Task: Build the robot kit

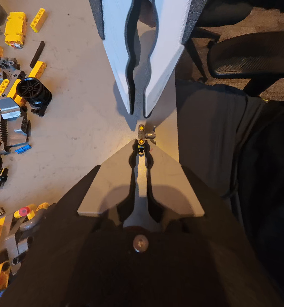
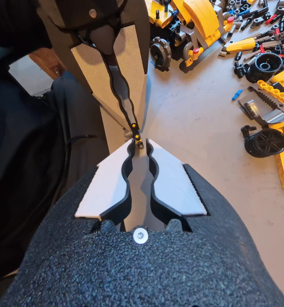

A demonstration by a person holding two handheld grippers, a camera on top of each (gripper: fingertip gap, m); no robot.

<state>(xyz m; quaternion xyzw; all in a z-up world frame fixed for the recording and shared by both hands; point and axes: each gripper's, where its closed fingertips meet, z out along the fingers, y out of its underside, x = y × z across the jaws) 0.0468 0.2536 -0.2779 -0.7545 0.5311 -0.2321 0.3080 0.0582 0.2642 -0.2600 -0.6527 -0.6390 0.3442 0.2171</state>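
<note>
Your left gripper (image 1: 141, 146) pinched the small black connector piece (image 1: 141, 138) with yellow axle ends at its tips, held above the table (image 1: 81, 132) near the edge. Your right gripper (image 2: 140, 141) faced it, jaws narrowly parted around the free end. You needed both tips aligned, closing gently.

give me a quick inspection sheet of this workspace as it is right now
surface: pale table, scuffed and speckled
job's things: small black link piece with yellow cross pins, held at the table edge
clutter: black wheels, yellow beams, part-built yellow vehicle, blue pin
grippers: left gripper shut on the piece; right gripper open, tips beside it
cables: thin dark cord on dark fabric
surroundings: dark office chair, carpet
</note>
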